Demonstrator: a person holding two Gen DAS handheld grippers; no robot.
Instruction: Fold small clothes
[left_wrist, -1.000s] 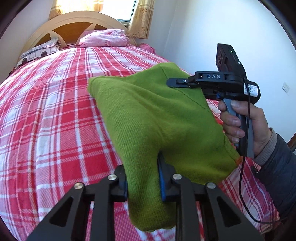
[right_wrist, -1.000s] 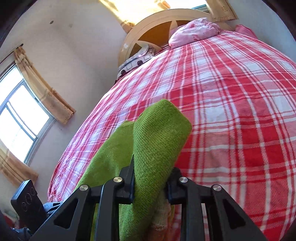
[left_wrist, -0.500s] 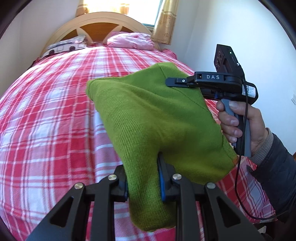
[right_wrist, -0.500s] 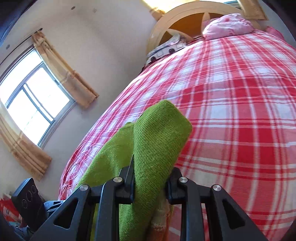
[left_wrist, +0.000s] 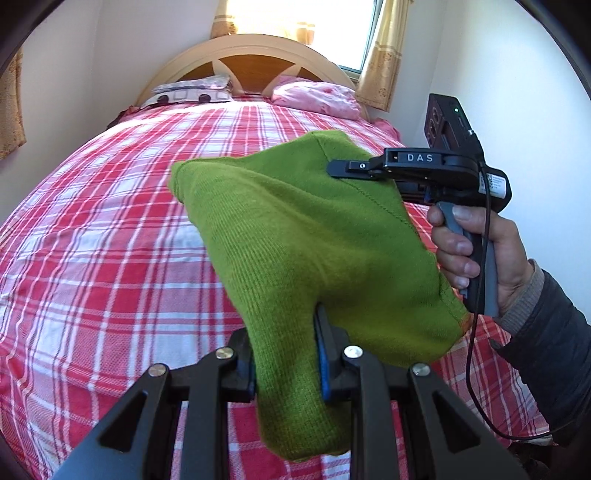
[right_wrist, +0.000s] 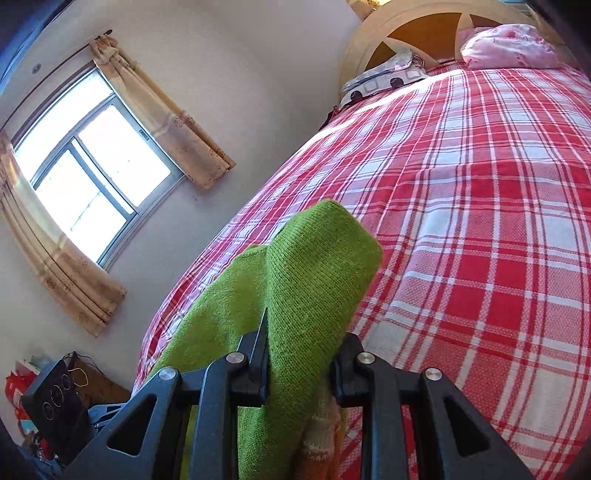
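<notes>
Hand-held grippers (left_wrist: 286, 363) (right_wrist: 301, 363) clamping green knit (left_wrist: 295, 236), above bed (left_wrist: 92, 258)

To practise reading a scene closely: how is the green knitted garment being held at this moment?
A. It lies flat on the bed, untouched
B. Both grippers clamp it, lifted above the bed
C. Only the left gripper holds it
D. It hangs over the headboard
B: the left gripper and the right gripper each pinch the green garment, which hangs above the checked bed.

Home bedroom: plaid-covered bed (left_wrist: 110, 229), pillows (left_wrist: 317, 98).
</notes>
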